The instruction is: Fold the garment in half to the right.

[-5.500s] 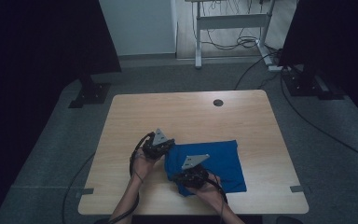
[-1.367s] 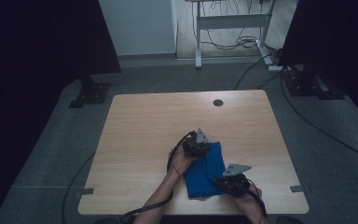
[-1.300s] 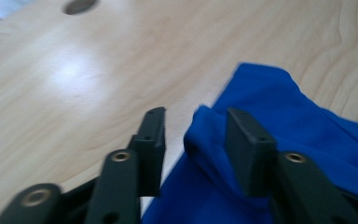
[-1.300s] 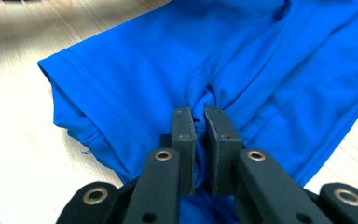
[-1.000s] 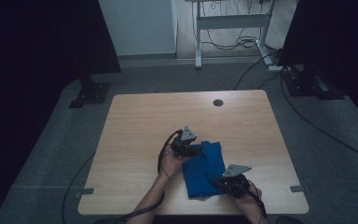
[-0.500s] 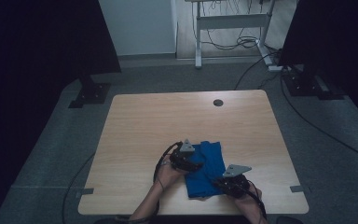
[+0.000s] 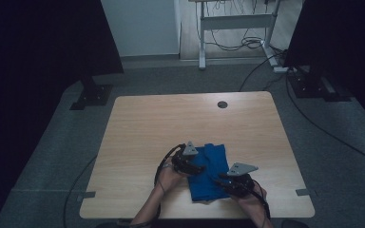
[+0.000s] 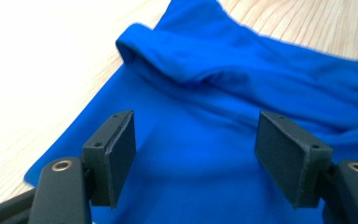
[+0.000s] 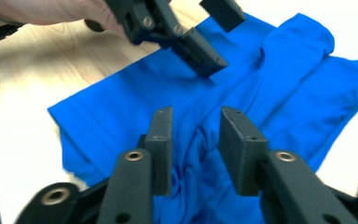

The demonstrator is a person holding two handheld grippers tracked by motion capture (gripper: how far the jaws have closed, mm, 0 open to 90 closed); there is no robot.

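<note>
On the worktop (image 7: pixel 147 128), near its front edge, lies the folded blue cloth (image 7: pixel 209 175). The left hand-held gripper (image 7: pixel 195 167) hovers over it, jaws wide and empty. The right hand-held gripper (image 7: pixel 218 179), jaws just opening, straddles a bunched ridge; lifting away could snag that ridge and undo the fold.

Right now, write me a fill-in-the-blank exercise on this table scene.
1. The folded cloth on the table is ____ in colour.
2. The left gripper hovers with its jaws ____ above the cloth.
3. A bunched ____ of cloth lies between the jaws of the right gripper.

Missing words: blue; open; fold
</note>
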